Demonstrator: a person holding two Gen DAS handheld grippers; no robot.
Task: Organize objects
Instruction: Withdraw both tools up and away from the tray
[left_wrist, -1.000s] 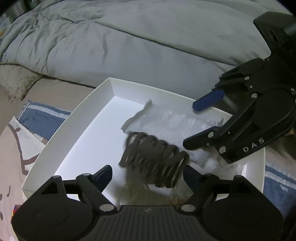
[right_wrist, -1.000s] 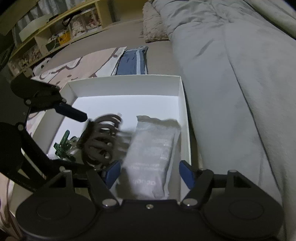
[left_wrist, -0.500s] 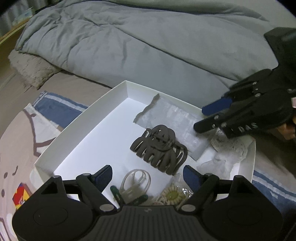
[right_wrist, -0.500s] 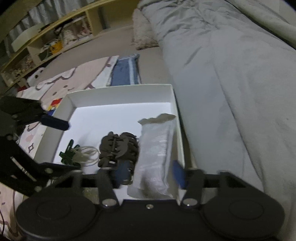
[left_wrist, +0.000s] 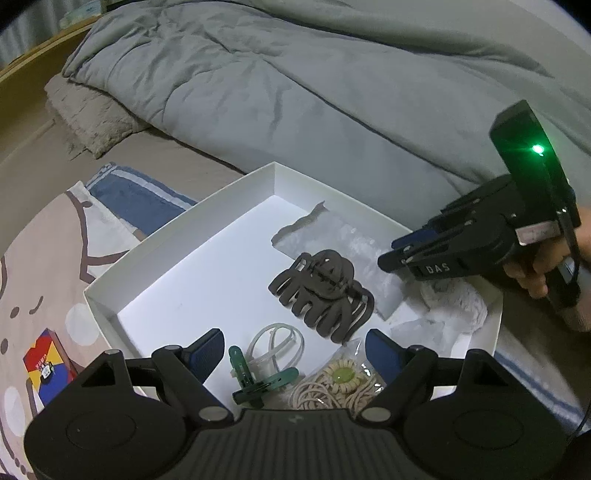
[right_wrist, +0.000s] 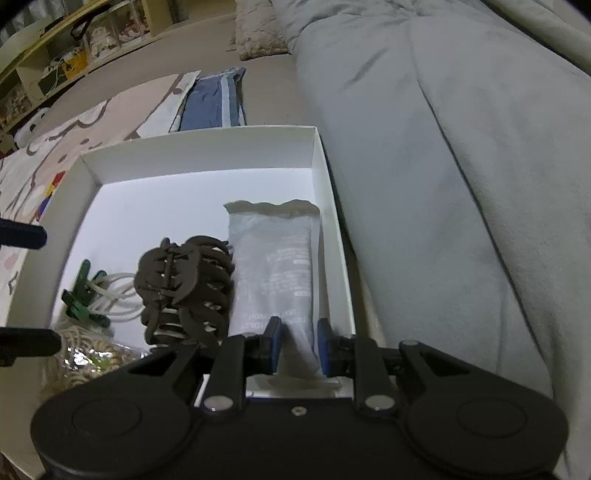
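My right gripper (right_wrist: 297, 345) pinches the packet (right_wrist: 275, 273) along the box's (right_wrist: 199, 142) right edge; my left gripper (left_wrist: 294, 349) hangs spread, free.

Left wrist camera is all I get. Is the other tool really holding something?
Observer: Yes. The right tool pinches the near end of the grey plastic packet.
Operator: Is there writing on it?
Observer: Small printed text, too blurred to read.
Operator: What's far away behind the white cardboard box?
Observer: Yellowish wooden shelves holding cluttered bits.
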